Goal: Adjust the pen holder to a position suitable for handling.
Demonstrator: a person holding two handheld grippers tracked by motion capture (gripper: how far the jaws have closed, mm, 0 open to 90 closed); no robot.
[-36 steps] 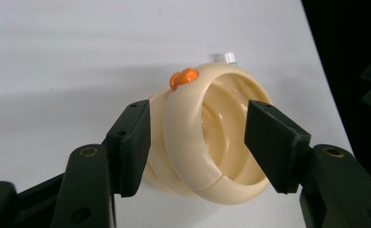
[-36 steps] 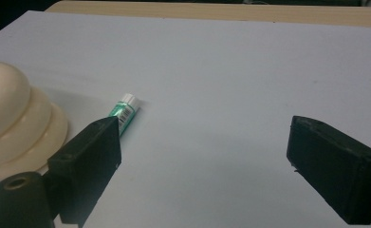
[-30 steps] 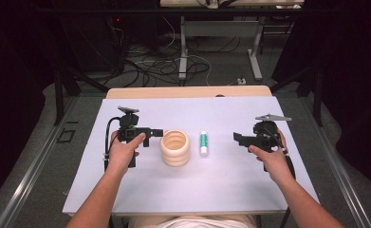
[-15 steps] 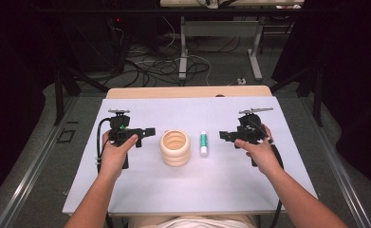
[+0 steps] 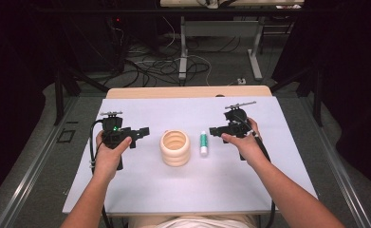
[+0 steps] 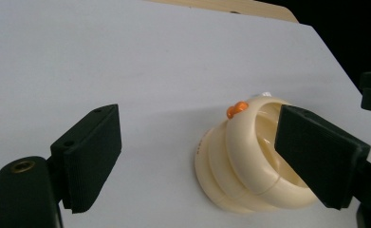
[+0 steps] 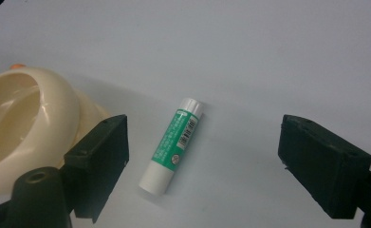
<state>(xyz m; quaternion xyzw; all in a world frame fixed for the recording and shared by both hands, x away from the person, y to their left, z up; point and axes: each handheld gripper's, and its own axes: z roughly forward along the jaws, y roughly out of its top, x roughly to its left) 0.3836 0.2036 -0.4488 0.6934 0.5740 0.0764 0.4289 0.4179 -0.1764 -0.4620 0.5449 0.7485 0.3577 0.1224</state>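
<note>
**Glue stick and cream holder between two open grippers**

Glue stick (image 5: 203, 143), white with a green label, lies flat on the white table (image 5: 188, 190), just to the right of a cream ribbed holder (image 5: 175, 147) that stands near the table's middle. The two are close but apart. In the right gripper view the glue stick (image 7: 172, 144) lies between the two black fingers (image 7: 97, 164), nearer the one on that view's left, with the holder's rim (image 7: 26, 128) at the far left. The right gripper (image 5: 217, 130) has its fingers spread wide and holds nothing; it sits just right of the glue stick. The left gripper (image 5: 143, 133) is likewise wide open and empty, pointing at the holder from the left. In the left gripper view the holder (image 6: 249, 161) sits beside the finger on that view's right (image 6: 318, 159), and a small orange bit (image 6: 236, 109) shows at its rim
</note>
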